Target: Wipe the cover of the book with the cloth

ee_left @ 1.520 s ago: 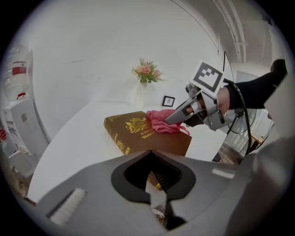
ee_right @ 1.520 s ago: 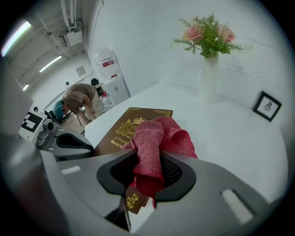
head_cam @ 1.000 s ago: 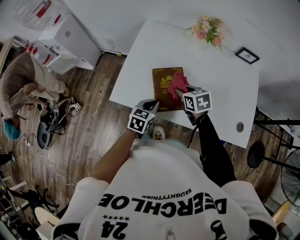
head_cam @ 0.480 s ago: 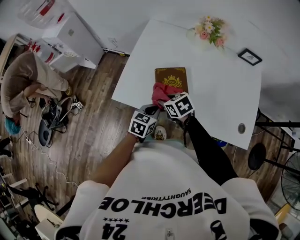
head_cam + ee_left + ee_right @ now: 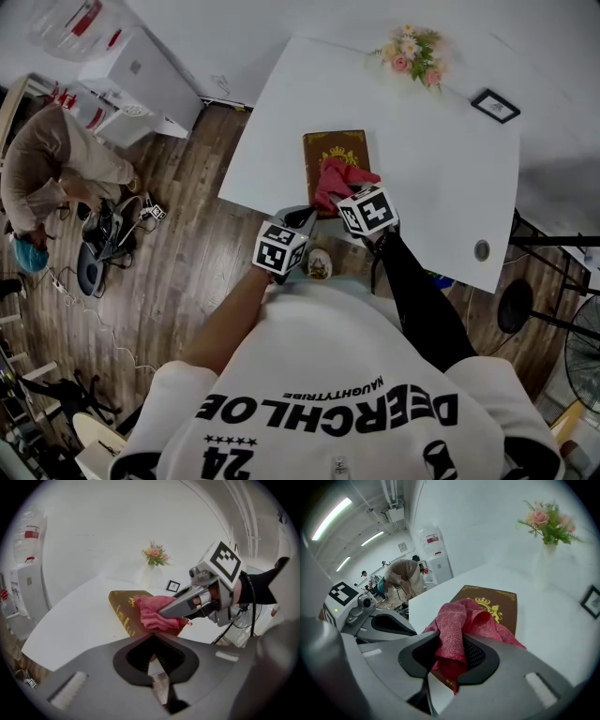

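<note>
A brown book (image 5: 335, 150) with a gold crest lies on the white table (image 5: 431, 187) near its front-left edge. A red cloth (image 5: 339, 178) is bunched on the near half of the cover. My right gripper (image 5: 347, 192) is shut on the cloth and holds it down on the book; in the right gripper view the cloth (image 5: 461, 620) hangs between the jaws over the book (image 5: 501, 603). My left gripper (image 5: 306, 215) is shut, its tip at the book's near-left corner. In the left gripper view the book's (image 5: 123, 604) near end is hidden behind that gripper (image 5: 153, 638).
A vase of flowers (image 5: 410, 56) and a small picture frame (image 5: 494, 105) stand at the table's far side. Left of the table, on the wooden floor, a person (image 5: 47, 169) crouches beside a white cabinet (image 5: 141, 80). A fan (image 5: 583, 361) stands at the right.
My right gripper dragged the cloth from the book's right side toward its near edge, then pushed it a little back up the cover. The left gripper has stayed at the near-left corner.
</note>
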### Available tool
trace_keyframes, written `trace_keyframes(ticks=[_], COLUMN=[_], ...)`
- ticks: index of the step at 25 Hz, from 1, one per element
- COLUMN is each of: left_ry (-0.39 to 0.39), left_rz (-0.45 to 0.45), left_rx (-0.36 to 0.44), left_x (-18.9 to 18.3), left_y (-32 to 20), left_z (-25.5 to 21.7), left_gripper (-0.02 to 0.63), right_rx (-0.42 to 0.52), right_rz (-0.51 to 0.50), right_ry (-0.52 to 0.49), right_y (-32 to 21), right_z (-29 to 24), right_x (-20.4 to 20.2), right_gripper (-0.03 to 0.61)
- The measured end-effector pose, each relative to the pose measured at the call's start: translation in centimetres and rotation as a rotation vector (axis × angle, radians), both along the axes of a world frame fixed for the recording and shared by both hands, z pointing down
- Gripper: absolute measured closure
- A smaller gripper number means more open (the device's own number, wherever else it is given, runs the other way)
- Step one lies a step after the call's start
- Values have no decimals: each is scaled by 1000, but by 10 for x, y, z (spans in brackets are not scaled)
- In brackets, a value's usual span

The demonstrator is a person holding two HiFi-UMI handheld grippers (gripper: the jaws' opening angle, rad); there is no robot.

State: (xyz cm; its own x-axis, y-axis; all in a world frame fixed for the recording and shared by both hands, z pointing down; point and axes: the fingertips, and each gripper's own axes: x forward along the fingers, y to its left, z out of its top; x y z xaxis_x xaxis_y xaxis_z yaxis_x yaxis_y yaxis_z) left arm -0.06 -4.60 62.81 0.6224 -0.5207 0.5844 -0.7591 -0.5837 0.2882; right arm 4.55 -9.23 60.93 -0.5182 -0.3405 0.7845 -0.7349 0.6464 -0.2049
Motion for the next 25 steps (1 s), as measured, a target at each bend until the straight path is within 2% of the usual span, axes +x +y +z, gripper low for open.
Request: trace_keyframes(ticks=[5,12,17,21,25], left_ry=[5,11,11,-21,3], left_rz=[-2,-14,-6,22,-6], left_rx=[3,-2,1,29,34], left_x=[1,0,2,-2,-15], left_y=[0,0,-1,0,-1], left_z=[0,0,0,-2,-7], left_gripper=[561,561,561,563,563], right_rx=[-6,15,-15,44,101], right_rz=[101,173,278,241,148], right_ry=[2,30,-11,5,-64], right_y=[-5,-7,-9,-8,1], right_z=[2,1,6,-6,-31], right_x=[41,76,96,89,46], right_gripper=[479,479,477,477,477])
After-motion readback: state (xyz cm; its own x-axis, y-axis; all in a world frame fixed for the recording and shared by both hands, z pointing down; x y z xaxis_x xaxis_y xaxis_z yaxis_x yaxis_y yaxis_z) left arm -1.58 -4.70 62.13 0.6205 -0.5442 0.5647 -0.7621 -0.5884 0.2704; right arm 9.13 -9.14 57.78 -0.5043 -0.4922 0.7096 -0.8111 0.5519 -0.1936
